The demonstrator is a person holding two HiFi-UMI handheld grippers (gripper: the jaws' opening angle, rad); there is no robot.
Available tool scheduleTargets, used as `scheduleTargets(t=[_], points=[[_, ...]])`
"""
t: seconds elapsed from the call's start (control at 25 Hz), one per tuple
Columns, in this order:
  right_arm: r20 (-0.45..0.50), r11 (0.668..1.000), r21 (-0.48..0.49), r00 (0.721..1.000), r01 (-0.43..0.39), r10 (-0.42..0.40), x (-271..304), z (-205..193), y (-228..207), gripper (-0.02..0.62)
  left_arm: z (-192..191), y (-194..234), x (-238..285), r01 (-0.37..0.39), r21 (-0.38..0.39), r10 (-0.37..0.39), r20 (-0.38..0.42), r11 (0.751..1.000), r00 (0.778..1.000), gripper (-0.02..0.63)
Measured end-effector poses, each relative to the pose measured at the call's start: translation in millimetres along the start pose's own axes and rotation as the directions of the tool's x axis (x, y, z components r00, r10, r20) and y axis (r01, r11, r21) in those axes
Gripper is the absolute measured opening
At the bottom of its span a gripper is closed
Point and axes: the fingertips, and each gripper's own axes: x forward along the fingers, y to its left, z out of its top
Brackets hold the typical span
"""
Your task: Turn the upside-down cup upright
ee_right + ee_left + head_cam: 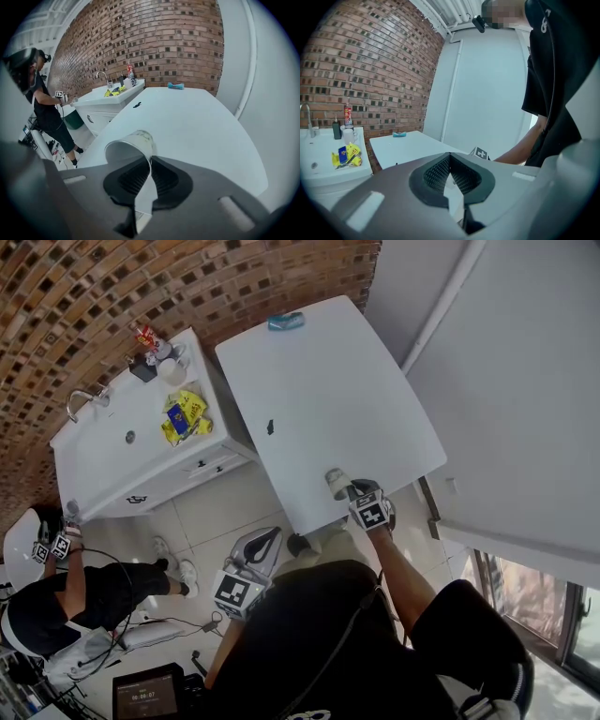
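Note:
A white paper cup [336, 481] sits tipped at the near edge of the white table [319, 381]. My right gripper [349, 488] is shut on it. In the right gripper view the cup [131, 145] leans with its open mouth toward the camera and to the left. Its thin wall is pinched between the pads of that gripper [151, 161]. My left gripper [264, 543] hangs left of the table, over the floor. In the left gripper view its jaws [450, 157] are shut with nothing in them, and they point at the table [408, 145].
A blue object [285, 322] lies at the table's far end and a small dark thing [270, 427] near its left edge. Left of the table stands a white sink counter [103, 451] with yellow packets [186, 415]. Another person [56, 601] stands at lower left. A white wall [506, 381] borders the right.

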Motion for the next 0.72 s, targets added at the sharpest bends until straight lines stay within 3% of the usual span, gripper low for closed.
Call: scheduleTargets(t=[0.16, 0.32, 0.52, 0.72], points=[[-0.056, 1.0, -0.016, 0.998, -0.015, 0.014, -7.7, -0.2, 1.0, 0.009, 3.8, 0.0, 4.4, -0.016, -0.007, 0.016, -0.009, 1.0, 1.0, 0.015], [-0.175, 0.998, -0.059, 0.984, -0.031, 0.02, -14.5, -1.4, -3.6, 0.009, 4.3, 1.6, 10.9, -0.027, -0.01, 0.027, 0.006, 1.0, 1.0, 0.015], [-0.338, 0.997, -0.035, 0.94, -0.074, 0.058, -25.0, -11.1, -5.8, 0.011, 7.5, 0.4, 19.6, -0.04, -0.012, 0.04, 0.028, 0.999, 0.999, 0.015], [-0.423, 0.994, -0.043, 0.903, -0.099, 0.071, -27.5, -20.5, -8.8, 0.011, 12.0, -2.1, 27.9, -0.058, -0.02, 0.059, 0.035, 0.998, 0.998, 0.015]])
